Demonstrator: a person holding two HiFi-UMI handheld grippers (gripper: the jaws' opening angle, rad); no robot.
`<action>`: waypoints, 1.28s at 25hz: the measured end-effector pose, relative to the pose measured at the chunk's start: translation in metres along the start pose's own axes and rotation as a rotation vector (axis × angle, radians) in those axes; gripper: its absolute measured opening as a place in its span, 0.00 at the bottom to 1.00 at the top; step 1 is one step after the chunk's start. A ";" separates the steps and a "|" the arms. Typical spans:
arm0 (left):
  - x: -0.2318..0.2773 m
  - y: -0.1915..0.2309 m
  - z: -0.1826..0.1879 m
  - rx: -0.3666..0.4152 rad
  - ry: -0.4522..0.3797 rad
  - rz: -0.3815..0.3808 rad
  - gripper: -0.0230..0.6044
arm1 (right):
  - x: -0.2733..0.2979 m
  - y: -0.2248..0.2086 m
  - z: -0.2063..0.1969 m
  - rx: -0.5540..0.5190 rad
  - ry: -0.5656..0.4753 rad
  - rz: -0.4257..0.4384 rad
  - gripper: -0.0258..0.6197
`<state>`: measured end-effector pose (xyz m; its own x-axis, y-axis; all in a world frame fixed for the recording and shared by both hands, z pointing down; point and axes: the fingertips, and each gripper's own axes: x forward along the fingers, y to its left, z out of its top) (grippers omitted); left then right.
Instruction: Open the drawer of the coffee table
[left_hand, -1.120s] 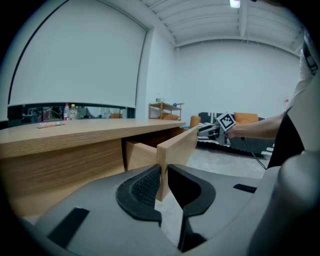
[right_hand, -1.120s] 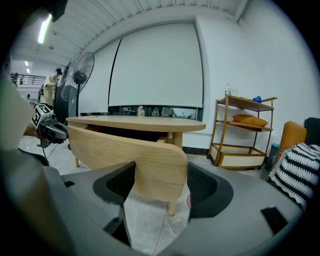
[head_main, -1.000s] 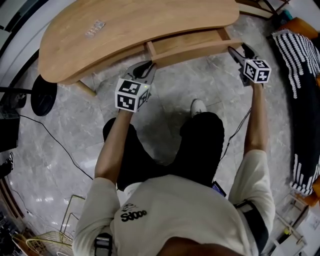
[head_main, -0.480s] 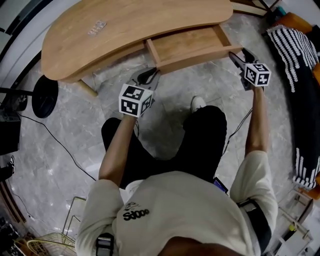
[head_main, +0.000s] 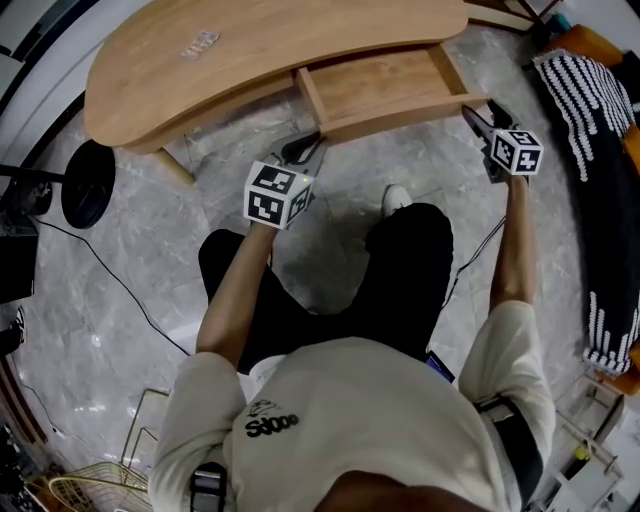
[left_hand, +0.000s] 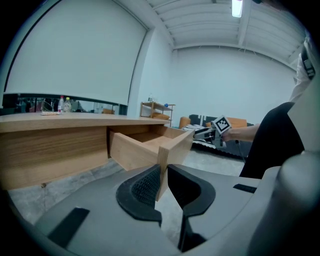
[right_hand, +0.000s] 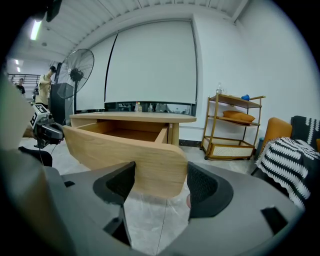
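Note:
The kidney-shaped wooden coffee table (head_main: 250, 50) stands at the top of the head view, and its drawer (head_main: 385, 82) is pulled out toward me. My left gripper (head_main: 308, 146) is shut on the left end of the drawer front (head_main: 400, 113); in the left gripper view the thin panel edge (left_hand: 163, 165) sits pinched between the pads (left_hand: 145, 187). My right gripper (head_main: 472, 112) holds the rounded right end of the drawer front (right_hand: 125, 150), which fills the gap between its jaws (right_hand: 161, 182). The drawer's inside looks bare.
A standing fan (right_hand: 79, 67) has its black base (head_main: 88, 185) left of the table, with a cable (head_main: 120, 285) trailing over the marble floor. A striped cushion on an orange seat (head_main: 590, 110) and a rattan shelf (right_hand: 232, 125) are to the right. My legs (head_main: 400, 270) are under the grippers.
The drawer has slid further out of the table toward me. Both grippers have drawn back with the drawer front in their jaws.

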<state>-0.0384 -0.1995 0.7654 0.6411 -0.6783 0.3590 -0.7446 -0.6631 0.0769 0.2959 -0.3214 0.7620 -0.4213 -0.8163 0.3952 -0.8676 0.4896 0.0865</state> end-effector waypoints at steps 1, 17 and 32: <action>0.000 0.000 0.000 -0.004 0.000 0.002 0.13 | 0.000 0.000 0.000 0.002 0.001 0.001 0.49; -0.005 -0.030 -0.034 -0.056 0.055 -0.066 0.13 | -0.021 0.008 -0.040 0.018 0.056 -0.011 0.49; -0.006 -0.041 -0.054 -0.050 0.077 -0.075 0.14 | -0.030 0.014 -0.065 0.043 0.061 -0.029 0.49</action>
<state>-0.0220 -0.1508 0.8103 0.6809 -0.5997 0.4204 -0.7044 -0.6934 0.1518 0.3133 -0.2697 0.8110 -0.3800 -0.8091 0.4483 -0.8902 0.4515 0.0602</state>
